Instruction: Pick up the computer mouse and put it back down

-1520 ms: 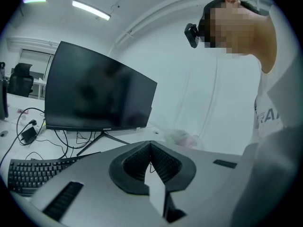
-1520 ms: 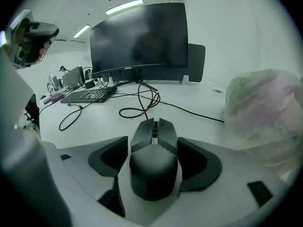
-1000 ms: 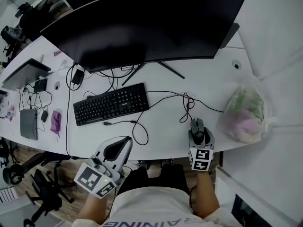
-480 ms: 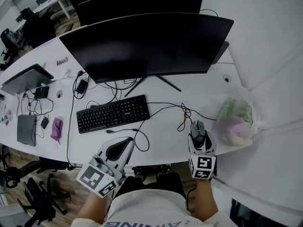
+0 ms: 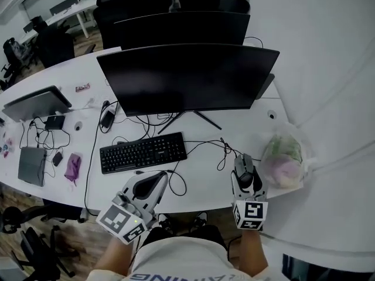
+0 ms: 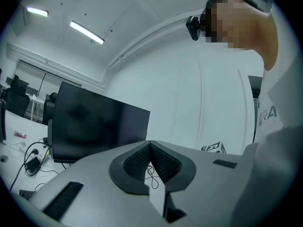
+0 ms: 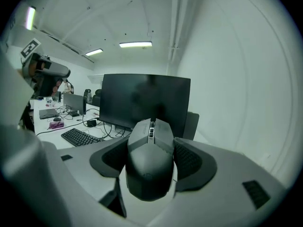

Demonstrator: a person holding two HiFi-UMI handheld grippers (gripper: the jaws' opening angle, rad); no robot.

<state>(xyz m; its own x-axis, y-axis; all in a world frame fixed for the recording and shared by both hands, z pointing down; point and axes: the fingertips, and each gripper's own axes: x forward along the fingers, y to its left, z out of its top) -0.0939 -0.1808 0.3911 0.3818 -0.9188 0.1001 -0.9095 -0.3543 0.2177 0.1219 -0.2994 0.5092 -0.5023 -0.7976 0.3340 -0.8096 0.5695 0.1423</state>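
Across the white desk (image 5: 199, 124), biggest first: two dark monitors in view, the near monitor (image 5: 187, 78) and a second monitor (image 5: 176, 28) on the row behind it. One laptop (image 5: 36, 102) far left, one black keyboard (image 5: 143, 152) left of centre, one plastic bag (image 5: 282, 160) at the right edge. Two grippers, one mouse.

Left gripper (image 5: 157, 179) hangs over the near edge, left of centre, jaws pressed together on nothing; only desk cable shows past the tips. Not involved.

Right gripper (image 5: 244, 170) is pinching the computer mouse (image 7: 149, 167) by its flanks, one pad each side. Mouse is near right, just left of the bag, well apart from the keyboard. Its long axis runs along the jaws, with nose and wheel pointing far toward the near monitor and tail toward the person. Cable (image 5: 225, 150) leaves the nose and loops far-left.

Judgement: mouse looks lifted clear, but the gap to the desk isn't checkable. Put-down means straight down with the axis kept as is. Right hand owns it; left is well apart.
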